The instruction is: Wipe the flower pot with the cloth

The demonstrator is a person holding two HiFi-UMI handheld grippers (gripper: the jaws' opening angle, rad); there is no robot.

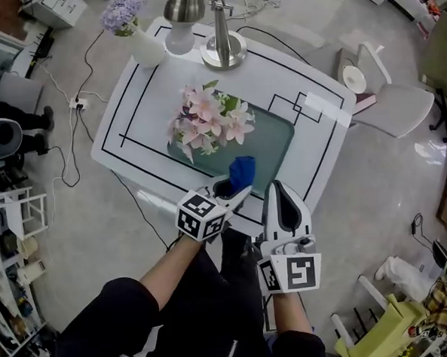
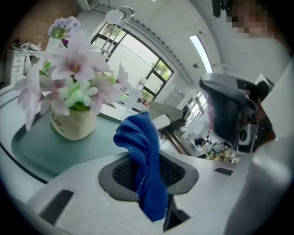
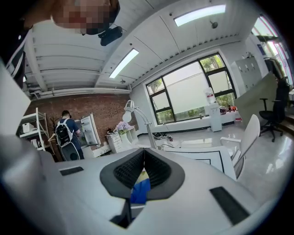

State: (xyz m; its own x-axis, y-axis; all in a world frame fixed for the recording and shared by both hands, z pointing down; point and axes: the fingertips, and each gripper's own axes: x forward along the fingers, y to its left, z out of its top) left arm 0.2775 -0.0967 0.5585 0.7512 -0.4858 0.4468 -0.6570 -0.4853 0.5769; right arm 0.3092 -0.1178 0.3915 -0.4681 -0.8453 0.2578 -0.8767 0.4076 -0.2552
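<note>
The flower pot (image 2: 73, 124) is cream, filled with pink flowers (image 1: 208, 118), and stands on a teal mat (image 1: 274, 144). From above the blooms hide most of the pot. A blue cloth (image 1: 242, 170) sticks up from my left gripper (image 1: 235, 187), which is shut on it near the mat's front edge, a short way right of the pot. In the left gripper view the cloth (image 2: 140, 151) hangs folded between the jaws of the left gripper (image 2: 149, 172). My right gripper (image 1: 275, 187) is beside it at the table's front edge, jaws together, apart from the pot. The right gripper (image 3: 142, 167) points up at the room.
The white table (image 1: 150, 88) carries a metal-based lamp (image 1: 223, 49) and a white vase of purple flowers (image 1: 135, 36) at its far side. A white chair (image 1: 388, 100) stands to the right. Cables lie on the floor at left.
</note>
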